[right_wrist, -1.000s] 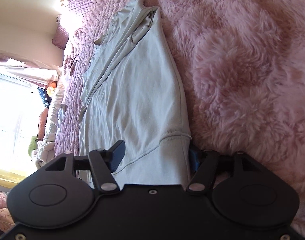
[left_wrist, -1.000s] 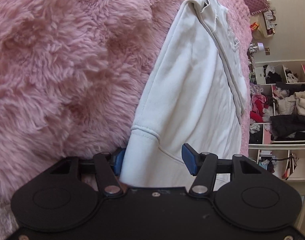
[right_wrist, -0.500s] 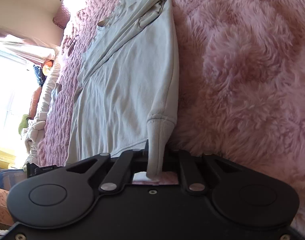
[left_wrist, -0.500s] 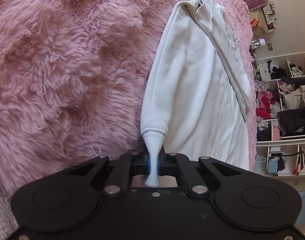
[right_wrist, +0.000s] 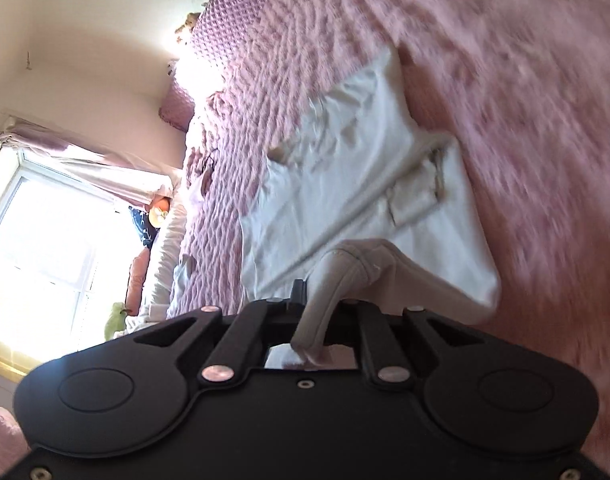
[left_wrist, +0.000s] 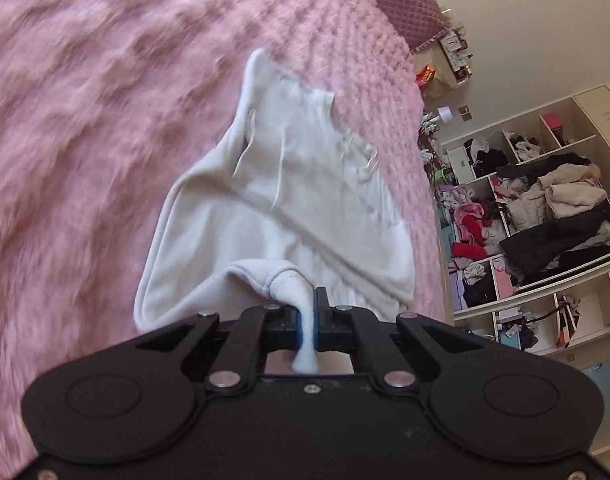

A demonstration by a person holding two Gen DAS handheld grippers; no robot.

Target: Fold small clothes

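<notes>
A small white sweatshirt [left_wrist: 289, 200] lies on a fluffy pink blanket [left_wrist: 85, 120]. My left gripper [left_wrist: 308, 320] is shut on one corner of its ribbed hem and holds it lifted above the cloth. In the right wrist view the same sweatshirt [right_wrist: 365, 168] shows, with my right gripper [right_wrist: 317, 316] shut on the other hem corner. The lower part of the garment is raised and doubled over towards the collar end. Both views are blurred by motion.
The pink blanket [right_wrist: 525, 80] lies over a quilted purple bedcover [right_wrist: 233, 92]. Open shelves stuffed with clothes [left_wrist: 545, 216] stand past the bed's edge. A bright window [right_wrist: 37, 232] with a curtain is on the other side.
Both grippers closed on the hem corners. They have since lifted the hem and carried it forward over the sweatshirt's body, which now looks shorter and doubled.
</notes>
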